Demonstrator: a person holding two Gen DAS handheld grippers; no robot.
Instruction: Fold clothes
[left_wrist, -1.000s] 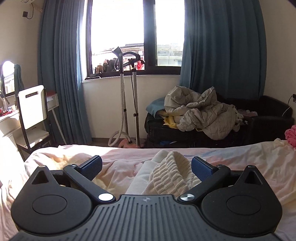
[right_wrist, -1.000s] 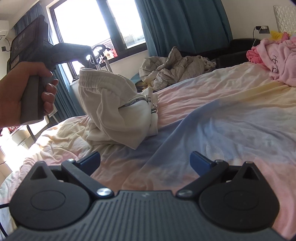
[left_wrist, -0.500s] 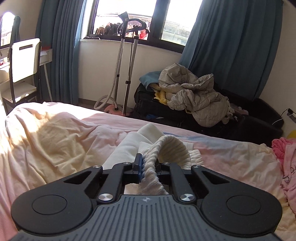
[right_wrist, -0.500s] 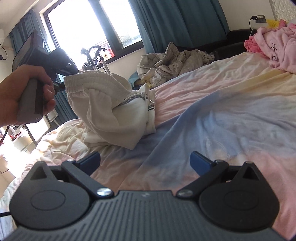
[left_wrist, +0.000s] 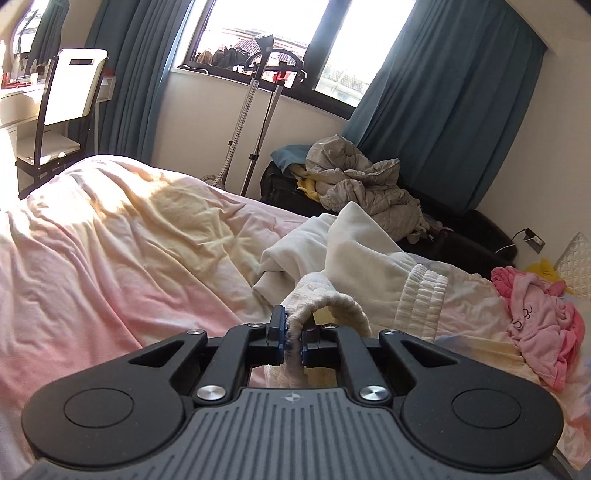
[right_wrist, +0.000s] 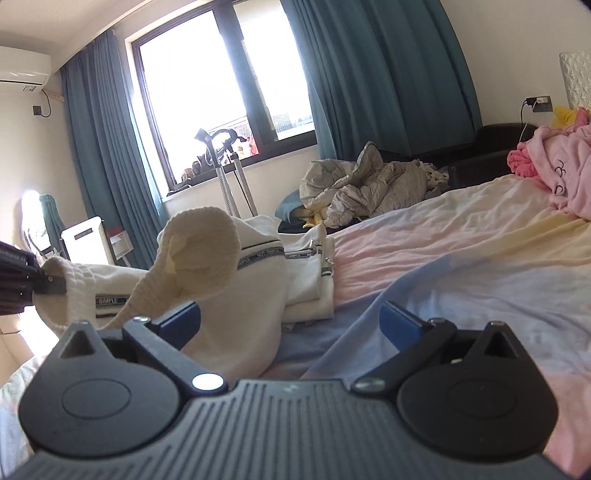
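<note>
A pair of cream sweatpants (left_wrist: 369, 254) lies bunched on the pastel bed sheet (left_wrist: 129, 240). My left gripper (left_wrist: 293, 338) is shut on the ribbed waistband of the sweatpants and holds it just above the sheet. In the right wrist view the same sweatpants (right_wrist: 258, 273) hang from the left gripper's fingers (right_wrist: 48, 286) at the left edge, with the waistband looped up. My right gripper (right_wrist: 291, 325) is open and empty, low over the sheet, with its left finger close beside the cloth.
A pink garment (left_wrist: 535, 325) lies on the bed to the right; it also shows in the right wrist view (right_wrist: 557, 170). Beyond the bed are a grey quilted coat (left_wrist: 362, 184) on a dark sofa, a garment steamer stand (left_wrist: 258, 110), a white chair (left_wrist: 70, 96) and blue curtains.
My left gripper shut on the waistband, then carried it down and right across the bed. My right gripper stayed open and moved in close to the sweatpants.
</note>
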